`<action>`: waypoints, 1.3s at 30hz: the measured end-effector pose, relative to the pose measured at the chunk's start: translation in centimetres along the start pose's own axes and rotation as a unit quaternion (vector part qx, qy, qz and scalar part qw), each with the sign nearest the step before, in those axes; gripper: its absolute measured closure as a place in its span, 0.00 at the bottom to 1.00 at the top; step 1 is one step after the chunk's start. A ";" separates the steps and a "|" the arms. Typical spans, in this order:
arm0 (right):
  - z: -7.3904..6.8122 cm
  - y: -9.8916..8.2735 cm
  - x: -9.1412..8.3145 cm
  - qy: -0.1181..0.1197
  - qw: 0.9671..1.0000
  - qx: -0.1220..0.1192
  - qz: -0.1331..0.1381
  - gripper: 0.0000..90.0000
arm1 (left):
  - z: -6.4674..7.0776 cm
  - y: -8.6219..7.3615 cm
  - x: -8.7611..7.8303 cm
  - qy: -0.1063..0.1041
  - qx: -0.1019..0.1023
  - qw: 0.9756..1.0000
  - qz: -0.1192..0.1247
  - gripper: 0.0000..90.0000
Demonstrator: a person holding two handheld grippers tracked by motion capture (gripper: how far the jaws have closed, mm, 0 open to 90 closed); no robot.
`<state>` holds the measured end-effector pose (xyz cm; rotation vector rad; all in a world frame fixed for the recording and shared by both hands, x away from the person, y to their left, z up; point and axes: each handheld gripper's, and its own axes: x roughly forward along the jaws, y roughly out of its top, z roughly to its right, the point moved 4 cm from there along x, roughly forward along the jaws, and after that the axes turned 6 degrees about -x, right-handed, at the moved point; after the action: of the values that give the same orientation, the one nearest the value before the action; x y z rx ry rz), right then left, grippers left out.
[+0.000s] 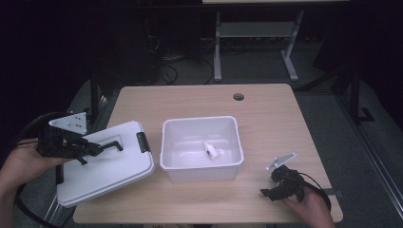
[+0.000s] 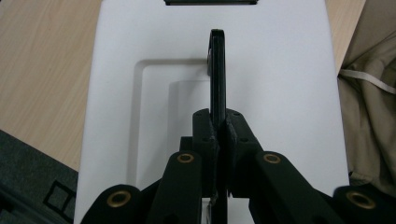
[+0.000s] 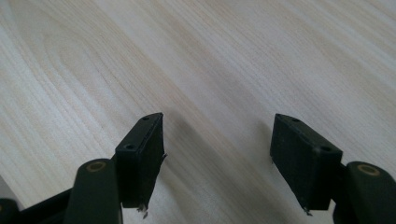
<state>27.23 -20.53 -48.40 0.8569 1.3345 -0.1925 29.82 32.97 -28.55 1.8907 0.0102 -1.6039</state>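
While my left tool [image 1: 102, 147] is clamped on the black handle [image 2: 217, 74] of the white lid [image 1: 107, 164], I see the lid tilted, its near-left corner hanging past the bench [image 1: 266, 114] edge at about eight o'clock from the bench's middle. From the left gripper view the handle stands on edge between the two pads, which press on it from both sides; beyond it lies the lid's recessed panel, and a black latch [image 2: 210, 2] sits at the far rim, at twelve o'clock. From the high view another black latch [image 1: 143, 141] shows on the lid's edge that faces the bin.

At the centre of the bench stands the white bin [image 1: 201, 164], open at the top, just beside the lid's right edge; whether the two touch I cannot tell. Inside it, on the floor toward four o'clock, lies one small white piece [image 1: 210, 150], roughly cylindrical and lying on its side; it is too small for me to say more. I make out nothing else in the bin.

My right tool [image 1: 267, 192] is low over the bench at about five o'clock, well apart from the bin. Its jaws stand apart with bare wood grain between them, and they hold nothing.

A round cable hole [image 1: 238, 97] sits near the far edge at one o'clock.
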 end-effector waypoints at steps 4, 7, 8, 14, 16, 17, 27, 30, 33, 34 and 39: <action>0.0 0.0 -0.1 -0.002 1.000 0.000 0.001 0.38 | 0.1 0.8 -0.1 -0.001 0.005 1.000 0.000 0.93; 0.1 0.0 -0.2 -0.003 1.000 0.001 0.002 0.38 | 0.2 1.4 -0.2 -0.002 0.008 1.000 -0.001 0.93; 0.1 0.0 -0.2 -0.005 1.000 0.000 0.001 0.38 | 0.2 1.6 -0.2 -0.002 0.009 1.000 0.001 0.93; 0.1 0.0 -0.3 -0.005 1.000 -0.002 0.001 0.38 | 0.3 2.8 0.1 -0.013 0.018 1.000 0.005 0.93; 0.1 0.0 -0.3 -0.008 1.000 -0.001 0.001 0.38 | 0.3 3.2 0.2 -0.013 0.020 1.000 0.006 0.93; 0.1 0.0 -0.4 -0.009 1.000 -0.002 0.002 0.38 | 0.3 3.3 0.2 -0.015 0.021 1.000 0.005 0.93; 0.2 0.1 -0.5 -0.006 1.000 -0.002 0.005 0.38 | 0.6 4.9 0.7 -0.021 0.030 0.999 0.006 0.93; 0.2 0.0 -0.5 -0.006 1.000 -0.002 0.006 0.37 | 0.6 5.5 0.7 -0.025 0.033 0.999 0.010 0.93; 0.3 0.0 -0.6 -0.005 1.000 0.000 0.007 0.37 | 0.7 5.9 0.8 -0.026 0.035 0.999 0.011 0.93; 0.3 0.0 -0.6 -0.005 1.000 0.000 0.007 0.37 | 0.7 5.9 0.8 -0.026 0.035 0.999 0.011 0.94; 0.2 0.0 -0.6 -0.004 1.000 -0.001 0.008 0.37 | 0.8 7.1 1.2 -0.029 0.043 0.999 0.011 0.93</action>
<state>27.20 -20.85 -47.83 0.8644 1.3200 -0.1812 32.27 26.53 -26.35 1.9017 -0.1041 -1.6671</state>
